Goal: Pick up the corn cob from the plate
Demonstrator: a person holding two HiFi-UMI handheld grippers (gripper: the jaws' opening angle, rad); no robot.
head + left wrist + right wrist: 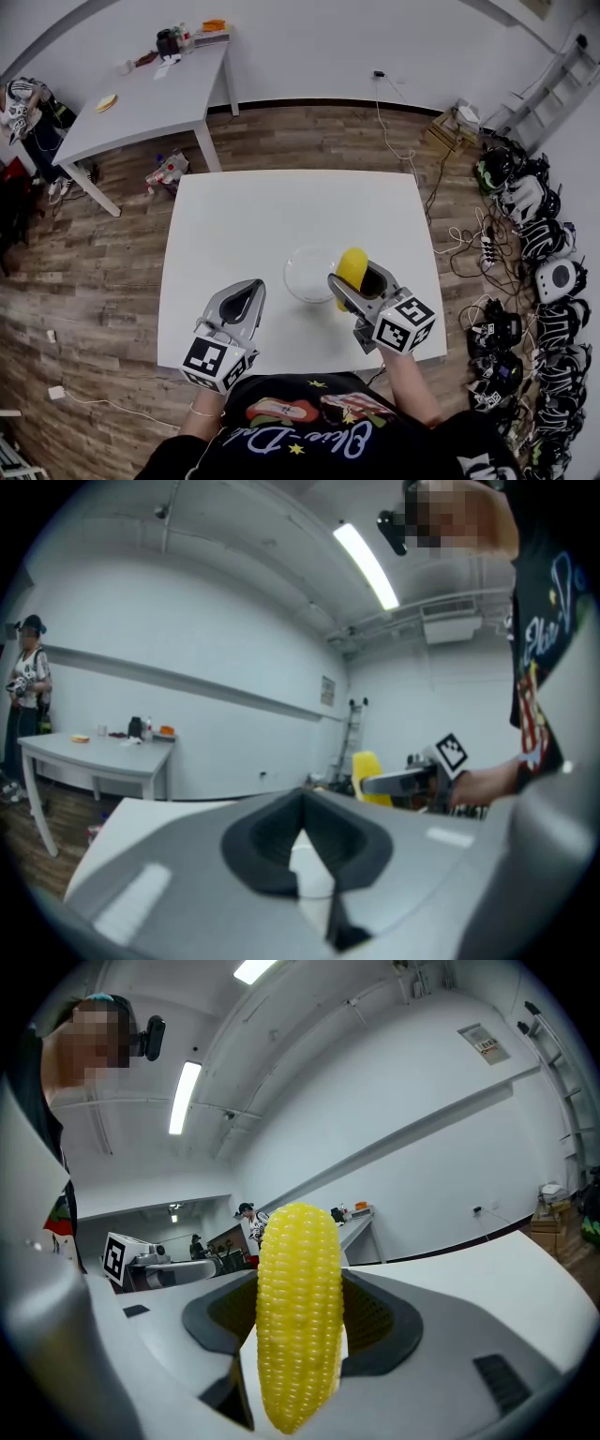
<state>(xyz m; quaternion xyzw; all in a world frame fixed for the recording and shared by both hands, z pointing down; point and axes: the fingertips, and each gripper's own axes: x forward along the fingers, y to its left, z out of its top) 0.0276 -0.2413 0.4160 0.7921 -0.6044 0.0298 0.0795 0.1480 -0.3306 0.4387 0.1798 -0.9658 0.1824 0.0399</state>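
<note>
A yellow corn cob (352, 262) stands upright between the jaws of my right gripper (354, 278), which is shut on it just right of the plate (289, 272) and above the white table (234, 216). In the right gripper view the corn cob (298, 1335) fills the gap of the right gripper (300, 1279), its tip pointing up. My left gripper (255, 286) hovers at the table's near left, jaws together with nothing in them. In the left gripper view the left gripper (302, 803) is shut, and the corn cob (367, 772) shows beyond it to the right.
A second grey table (150, 103) with small items stands at the back left. Helmets and headsets (539, 272) line the floor on the right, with cables and a ladder (562, 84) behind. A person (23, 112) stands at the far left.
</note>
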